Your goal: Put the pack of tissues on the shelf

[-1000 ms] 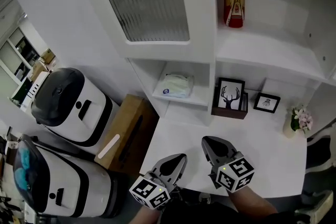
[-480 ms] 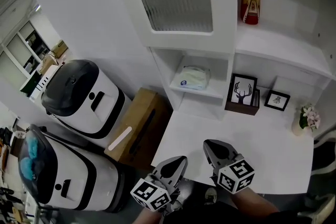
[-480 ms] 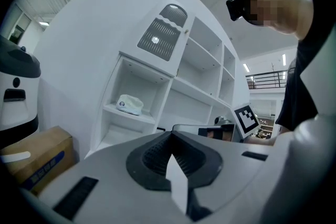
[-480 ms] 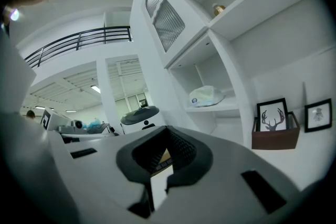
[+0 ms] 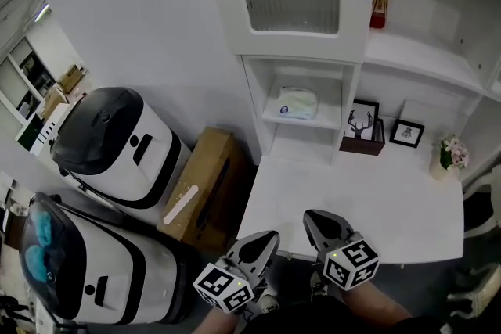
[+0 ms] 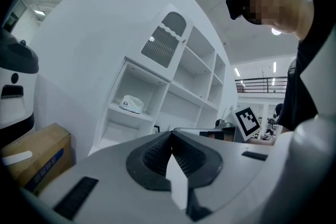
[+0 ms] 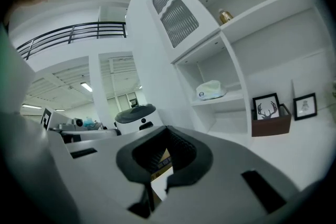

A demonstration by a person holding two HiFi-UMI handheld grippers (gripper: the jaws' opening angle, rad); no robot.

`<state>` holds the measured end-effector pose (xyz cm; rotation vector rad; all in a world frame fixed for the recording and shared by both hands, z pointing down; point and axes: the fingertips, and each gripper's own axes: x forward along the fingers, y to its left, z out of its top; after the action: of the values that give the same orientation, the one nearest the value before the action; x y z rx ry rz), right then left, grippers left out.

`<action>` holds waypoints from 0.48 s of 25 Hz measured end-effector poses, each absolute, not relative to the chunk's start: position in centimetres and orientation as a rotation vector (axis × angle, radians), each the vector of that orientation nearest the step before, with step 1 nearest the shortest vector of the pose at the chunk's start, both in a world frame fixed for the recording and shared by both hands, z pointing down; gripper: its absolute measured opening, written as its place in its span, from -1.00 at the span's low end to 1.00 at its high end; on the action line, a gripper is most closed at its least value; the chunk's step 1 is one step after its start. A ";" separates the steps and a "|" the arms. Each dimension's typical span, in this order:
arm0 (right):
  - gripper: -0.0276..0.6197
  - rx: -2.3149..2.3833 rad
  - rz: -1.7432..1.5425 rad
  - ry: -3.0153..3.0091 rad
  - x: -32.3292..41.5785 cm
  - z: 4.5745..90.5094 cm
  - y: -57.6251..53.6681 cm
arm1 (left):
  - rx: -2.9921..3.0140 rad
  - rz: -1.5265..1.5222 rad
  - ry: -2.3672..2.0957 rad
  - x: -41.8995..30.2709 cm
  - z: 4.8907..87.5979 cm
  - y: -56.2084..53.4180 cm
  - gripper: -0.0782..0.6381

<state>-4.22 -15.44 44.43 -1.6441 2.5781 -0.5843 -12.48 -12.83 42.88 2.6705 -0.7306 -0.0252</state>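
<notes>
Resting on the small shelf (image 5: 307,120) just left of the deer picture (image 5: 360,123), the pack of tissues (image 5: 298,102) is already placed. Left gripper (image 5: 268,236) & right gripper (image 5: 310,218) are clenched, empty. The person has stepped back vs. 1 s ago, so the task seems done.

Over the desk top (image 5: 352,199) your way is open: its near part is bare. Along the back wall stand the deer picture (image 5: 362,122), the small frame (image 5: 407,133) and the flowers (image 5: 446,156). The pack of tissues (image 5: 298,102) takes the middle of its shelf (image 5: 330,116). The cardboard box (image 5: 205,184) stands just beside the desk's left edge.
</notes>
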 end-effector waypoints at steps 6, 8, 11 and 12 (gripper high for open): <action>-0.90 -1.752 -0.570 2.507 -5.5 44.3 -12.8 | 2.697 -0.030 -0.619 -14.1 42.8 -11.3 -0.77; -0.90 -1.782 -0.569 2.482 -5.9 44.4 -11.9 | 2.707 -0.030 -0.581 -14.4 42.9 -10.7 -0.77; -0.90 -1.825 -0.573 2.448 -6.5 44.6 -10.4 | 2.716 -0.027 -0.526 -14.9 43.0 -9.9 -0.77; -0.90 -1.836 -0.576 2.440 -6.8 44.7 -10.0 | 2.716 -0.027 -0.513 -15.2 43.0 -9.6 -0.77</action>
<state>-6.79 -9.99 44.72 -1.8360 2.4397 -0.5759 -15.21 -9.58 43.02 2.7164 -0.5134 -0.0269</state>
